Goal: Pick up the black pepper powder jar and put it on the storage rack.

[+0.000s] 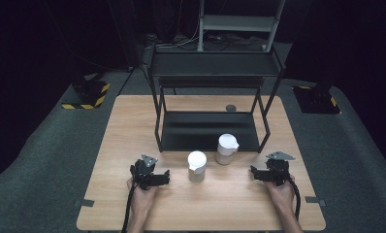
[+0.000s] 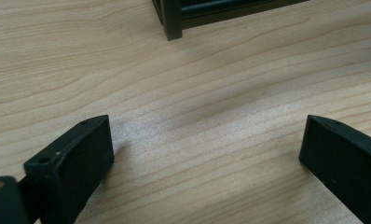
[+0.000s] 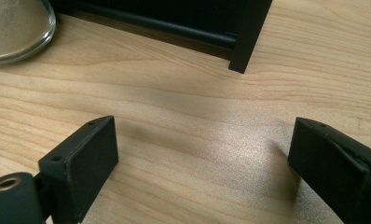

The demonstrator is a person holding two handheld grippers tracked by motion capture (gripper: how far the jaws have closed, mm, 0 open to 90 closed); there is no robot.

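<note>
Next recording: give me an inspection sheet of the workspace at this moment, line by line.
Surface: wooden table, bare in front of the person.
Job's things: two white-lidded jars, left jar and right jar, upright, apart, just in front of the black shelf rack.
Clutter: small dark round disc on the far side of the table.
Grippers: left gripper and right gripper open, holding nothing, beside the jars.
Cables: one cable trails from the left gripper, another from the right.
Surroundings: dark room, grey floor, hazard-striped bases at both sides.
</note>
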